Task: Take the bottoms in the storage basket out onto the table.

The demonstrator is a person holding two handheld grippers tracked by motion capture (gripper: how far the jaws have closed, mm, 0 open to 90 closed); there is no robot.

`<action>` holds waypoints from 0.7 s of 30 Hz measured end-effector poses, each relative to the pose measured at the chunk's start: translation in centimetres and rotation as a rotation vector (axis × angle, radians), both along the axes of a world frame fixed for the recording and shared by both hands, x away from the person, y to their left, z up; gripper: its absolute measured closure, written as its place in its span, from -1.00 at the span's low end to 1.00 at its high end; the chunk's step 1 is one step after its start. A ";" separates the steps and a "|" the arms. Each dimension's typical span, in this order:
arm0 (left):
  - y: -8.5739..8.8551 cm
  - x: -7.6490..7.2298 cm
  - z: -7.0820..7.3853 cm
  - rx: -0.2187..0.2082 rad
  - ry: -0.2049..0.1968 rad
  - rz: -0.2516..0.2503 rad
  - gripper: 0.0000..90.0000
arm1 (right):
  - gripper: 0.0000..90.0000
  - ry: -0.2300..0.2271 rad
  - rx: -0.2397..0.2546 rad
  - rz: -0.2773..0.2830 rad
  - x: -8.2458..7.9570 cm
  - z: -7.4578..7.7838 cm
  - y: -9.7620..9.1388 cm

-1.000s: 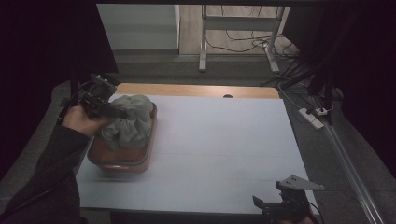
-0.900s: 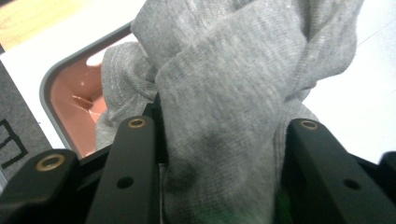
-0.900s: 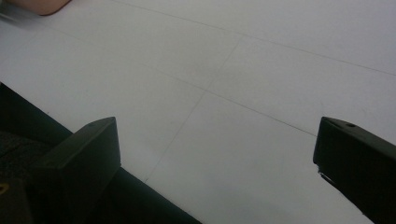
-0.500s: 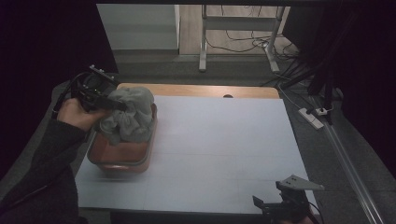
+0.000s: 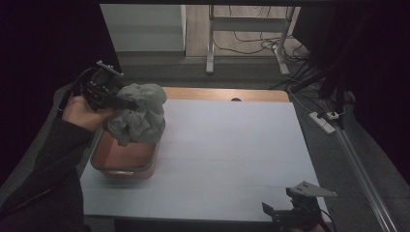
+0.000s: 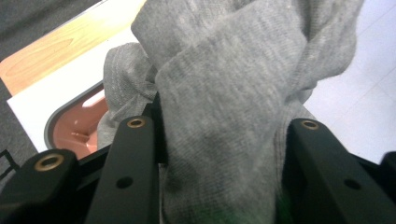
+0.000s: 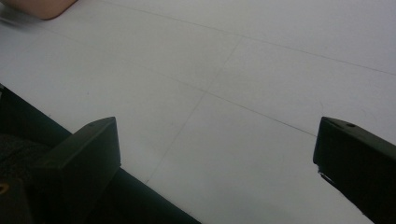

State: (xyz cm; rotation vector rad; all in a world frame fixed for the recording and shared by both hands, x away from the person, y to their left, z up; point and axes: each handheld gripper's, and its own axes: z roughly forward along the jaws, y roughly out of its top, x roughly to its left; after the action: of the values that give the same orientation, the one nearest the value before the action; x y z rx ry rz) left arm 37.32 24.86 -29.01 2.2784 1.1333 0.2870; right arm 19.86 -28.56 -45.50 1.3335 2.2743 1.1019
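Observation:
A crumpled grey cloth [image 5: 140, 113] hangs over the far end of a reddish-brown tub [image 5: 123, 162] at the table's left. My left gripper [image 5: 129, 103] is shut on the cloth's upper part and holds it lifted, its lower folds still trailing into the tub. In the left gripper view the grey cloth [image 6: 233, 102] is bunched between both black jaws, with the tub's [image 6: 74, 130] rim below at the left. My right gripper [image 5: 283, 211] rests at the table's near right edge; in the right gripper view its jaws stand wide apart over bare white table [image 7: 243, 84].
The white table top [image 5: 232, 145] stretches right of the tub, with a wooden strip [image 5: 222, 94] along its far edge. Beyond stand a metal frame and floor cables [image 5: 246, 43]. A power strip [image 5: 321, 121] lies off the table's right side.
My left gripper has risen with the grey cloth, pulling it higher out of the tub so more of the tub's inside shows. The right gripper has stayed still.

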 end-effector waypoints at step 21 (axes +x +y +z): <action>-4.8 0.6 1.4 -0.005 -0.038 -0.095 0.33 | -0.98 -0.006 0.013 0.001 0.0 0.0 -0.2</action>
State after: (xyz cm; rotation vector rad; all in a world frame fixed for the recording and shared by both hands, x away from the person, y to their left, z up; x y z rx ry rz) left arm 37.89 20.11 -27.62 2.3045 1.0021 0.2879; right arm 19.90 -28.72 -45.51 1.3323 2.2674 1.1221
